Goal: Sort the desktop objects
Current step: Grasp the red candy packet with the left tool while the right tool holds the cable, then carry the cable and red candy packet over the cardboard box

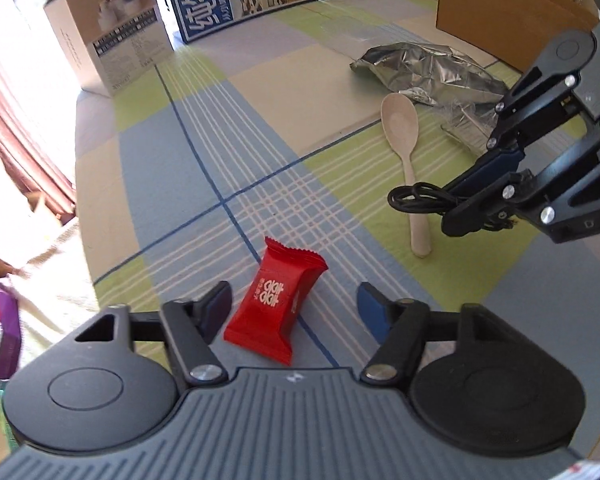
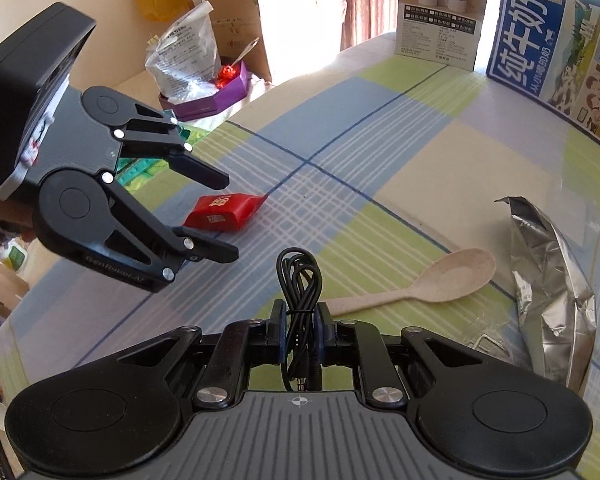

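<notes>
A red snack packet [image 1: 278, 306] lies on the checked tablecloth [image 1: 260, 152]. It sits between the fingers of my left gripper [image 1: 294, 292], which is open; a gap shows beside the right pad and the left pad is close to the wrapper. The right wrist view shows the left gripper [image 2: 225, 216] straddling the red packet [image 2: 236, 210] from the left. My right gripper [image 2: 300, 328] is shut on a coiled black cable [image 2: 300, 276], held above the cloth. The right gripper [image 1: 460, 206] and cable [image 1: 414, 198] hang over a beige spoon [image 1: 400, 120].
A crumpled silver foil bag [image 1: 428, 68] lies beyond the spoon [image 2: 452, 276], with a cardboard box [image 1: 500, 12] behind it. A white carton [image 1: 112, 36] and a blue milk carton [image 1: 208, 0] stand at the far edge. Off the table sits a purple box [image 2: 216, 92] among clutter.
</notes>
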The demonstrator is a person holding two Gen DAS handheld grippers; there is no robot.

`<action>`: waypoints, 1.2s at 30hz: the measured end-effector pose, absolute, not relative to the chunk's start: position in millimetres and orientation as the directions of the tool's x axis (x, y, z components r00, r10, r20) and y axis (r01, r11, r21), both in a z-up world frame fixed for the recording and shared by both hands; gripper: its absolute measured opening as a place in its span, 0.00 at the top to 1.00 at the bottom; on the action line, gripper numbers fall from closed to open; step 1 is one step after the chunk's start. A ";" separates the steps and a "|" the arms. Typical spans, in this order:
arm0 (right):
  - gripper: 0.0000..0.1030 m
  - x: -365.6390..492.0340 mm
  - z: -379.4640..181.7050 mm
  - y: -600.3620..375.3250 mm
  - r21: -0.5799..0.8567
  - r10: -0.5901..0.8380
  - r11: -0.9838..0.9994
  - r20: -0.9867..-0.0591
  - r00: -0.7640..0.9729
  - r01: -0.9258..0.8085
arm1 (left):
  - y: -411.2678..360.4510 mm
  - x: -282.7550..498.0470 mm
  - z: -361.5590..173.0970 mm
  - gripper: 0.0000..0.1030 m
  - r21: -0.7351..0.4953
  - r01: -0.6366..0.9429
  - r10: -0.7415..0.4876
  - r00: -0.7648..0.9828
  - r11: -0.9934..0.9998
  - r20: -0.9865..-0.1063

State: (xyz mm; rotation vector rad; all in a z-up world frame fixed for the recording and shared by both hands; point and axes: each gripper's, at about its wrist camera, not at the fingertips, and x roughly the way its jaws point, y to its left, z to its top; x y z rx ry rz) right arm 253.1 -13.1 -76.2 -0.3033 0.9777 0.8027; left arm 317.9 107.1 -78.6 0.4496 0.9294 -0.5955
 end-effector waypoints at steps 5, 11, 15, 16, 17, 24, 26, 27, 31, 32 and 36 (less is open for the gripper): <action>0.90 257.1 -82.5 -13.2 0.126 0.462 0.695 -0.833 0.305 -0.708 | 109.3 329.9 -85.3 0.43 0.085 0.666 -0.283 0.425 0.741 -0.860; 0.90 256.3 -85.4 -12.8 0.130 0.458 0.707 -0.833 0.309 -0.695 | 117.2 334.3 -84.9 0.63 -0.013 0.619 -0.317 0.384 0.785 -0.867; 0.90 250.6 -81.7 -14.6 0.125 0.453 0.714 -0.833 0.318 -0.689 | 115.0 327.8 -82.4 0.78 -0.004 0.559 -0.282 0.411 0.829 -0.867; 0.90 248.8 -80.6 -16.2 0.123 0.450 0.717 -0.833 0.322 -0.686 | 112.9 324.6 -82.0 0.78 0.009 0.550 -0.266 0.419 0.835 -0.868; 0.90 246.5 -79.2 -18.5 0.121 0.448 0.721 -0.833 0.326 -0.682 | 110.3 320.3 -81.6 0.78 0.023 0.543 -0.252 0.427 0.840 -0.868; 0.90 224.3 -65.6 -49.3 0.120 0.433 0.752 -0.831 0.349 -0.649 | 93.9 276.2 -70.5 0.79 0.010 0.474 -0.243 0.469 0.881 -0.849; 0.90 215.0 -61.7 -62.5 0.127 0.430 0.766 -0.830 0.355 -0.630 | 84.7 261.9 -64.9 0.79 0.001 0.478 -0.256 0.472 0.878 -0.844; 0.90 210.3 -59.9 -69.3 0.133 0.429 0.774 -0.830 0.357 -0.619 | 79.2 254.8 -61.9 0.79 -0.004 0.482 -0.264 0.473 0.876 -0.840; 0.90 189.4 -51.1 -99.3 0.150 0.422 0.806 -0.824 0.378 -0.572 | 51.3 229.5 -50.5 0.79 -0.015 0.509 -0.295 0.473 0.860 -0.830; 0.90 184.0 -48.7 -107.5 0.157 0.421 0.815 -0.822 0.384 -0.557 | 43.4 223.6 -47.8 0.79 -0.018 0.515 -0.302 0.474 0.857 -0.827; 0.90 161.5 -39.4 -140.0 0.170 0.409 0.847 -0.814 0.413 -0.503 | 13.3 204.1 -38.3 0.79 -0.022 0.532 -0.324 0.481 0.846 -0.815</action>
